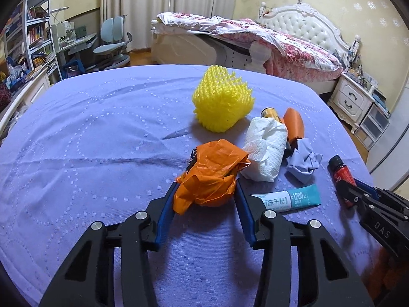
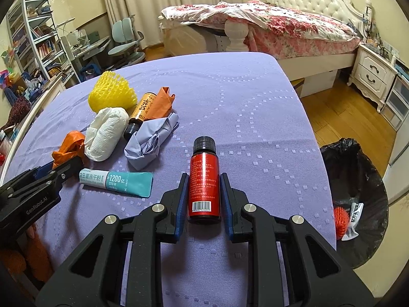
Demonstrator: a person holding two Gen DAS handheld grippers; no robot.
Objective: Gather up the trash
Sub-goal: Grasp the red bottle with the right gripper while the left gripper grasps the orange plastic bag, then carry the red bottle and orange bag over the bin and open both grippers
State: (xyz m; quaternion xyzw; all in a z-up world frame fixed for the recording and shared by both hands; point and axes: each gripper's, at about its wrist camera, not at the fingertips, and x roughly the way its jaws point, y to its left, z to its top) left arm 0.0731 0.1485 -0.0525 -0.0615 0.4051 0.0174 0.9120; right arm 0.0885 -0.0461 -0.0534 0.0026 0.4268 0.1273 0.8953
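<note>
Both grippers slant down over the lavender-covered surface (image 1: 89, 133). The left gripper (image 1: 207, 186) has its blue pads against a crumpled orange plastic bag (image 1: 212, 174) near the middle of the surface. The right gripper (image 2: 204, 179) is clamped on a small red bottle (image 2: 204, 181) with a black cap, toward the right edge. Only the right wrist view shows the black-lined trash bin (image 2: 358, 179) past that edge.

Between the right tongs' (image 2: 204, 179) blue pads: a red bottle (image 2: 204, 179), black-capped. Between the left tongs' (image 1: 205, 188) pads: an orange bag (image 1: 211, 176). Beyond lie yellow foam netting (image 1: 222, 101), white tissue (image 1: 265, 151), and a lilac dotted-ring bench cloth (image 1: 102, 140).
</note>
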